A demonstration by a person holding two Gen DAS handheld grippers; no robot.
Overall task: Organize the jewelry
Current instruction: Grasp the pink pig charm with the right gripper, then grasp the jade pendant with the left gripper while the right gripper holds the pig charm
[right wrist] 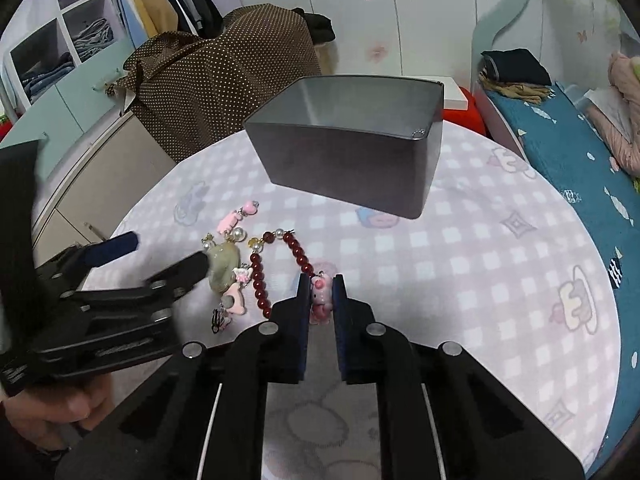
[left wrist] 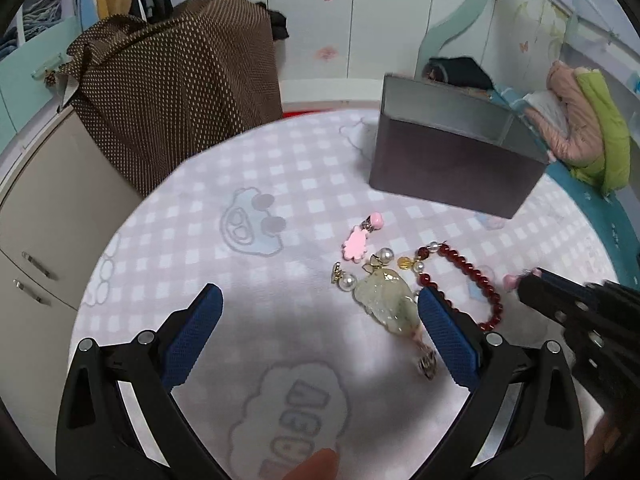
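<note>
The right tongs [right wrist: 322, 294] are clamped on a small pink charm [right wrist: 321, 296] at the near end of the dark red bead bracelet [right wrist: 298, 258], which lies on the checked tabletop [right wrist: 460, 280]. The left tongs [left wrist: 320, 320] stand wide open with nothing between them, one blue pad just beside the pale green pendant [left wrist: 390, 300]. Beyond the jewelry sits an open dark box [right wrist: 348, 168].

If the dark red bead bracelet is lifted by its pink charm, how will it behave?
The dark red bead bracelet is strung, so it will likely hang limp and swing. Its round beads may roll or drag on the cloth. The right hand-held gripper pinches only the small pink charm, which might slip.
</note>
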